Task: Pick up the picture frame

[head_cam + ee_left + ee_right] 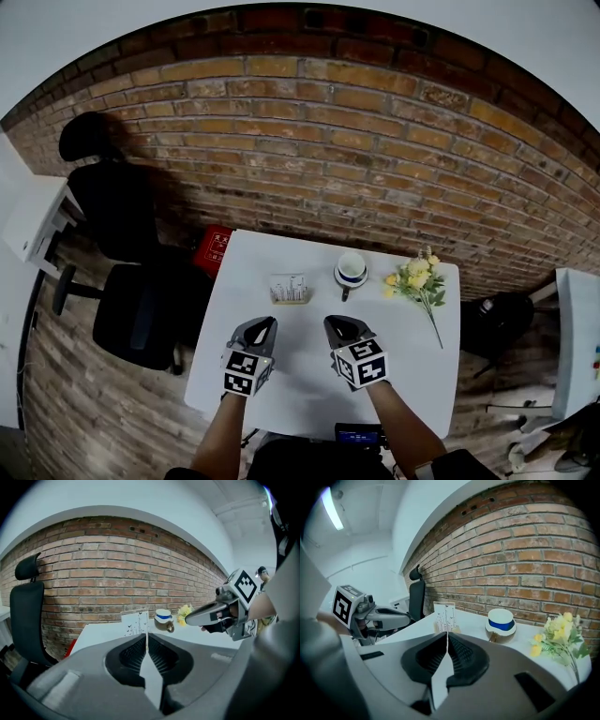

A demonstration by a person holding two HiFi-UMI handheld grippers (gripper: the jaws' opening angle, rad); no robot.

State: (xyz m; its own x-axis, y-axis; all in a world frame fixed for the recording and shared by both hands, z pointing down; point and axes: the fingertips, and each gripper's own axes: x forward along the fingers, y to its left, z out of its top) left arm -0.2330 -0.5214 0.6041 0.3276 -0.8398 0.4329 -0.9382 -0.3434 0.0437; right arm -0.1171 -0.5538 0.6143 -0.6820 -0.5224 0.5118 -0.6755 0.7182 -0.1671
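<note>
A small picture frame (289, 288) with a pale print stands upright on the white table (281, 375), a little beyond both grippers. It shows in the left gripper view (135, 623) and in the right gripper view (445, 617) straight past the jaw tips. My left gripper (268, 325) hovers over the table just short of the frame, jaws shut with nothing between them. My right gripper (334, 324) hangs beside it to the right, also shut and empty. Each gripper sees the other: the right gripper (191, 617) and the left gripper (405, 617).
A blue-banded cup on a saucer (352, 270) stands right of the frame. A bunch of yellow flowers (418, 281) lies at the table's right side. A black office chair (141, 281) and a red box (215, 247) sit left of the table; a brick wall (309, 131) runs behind.
</note>
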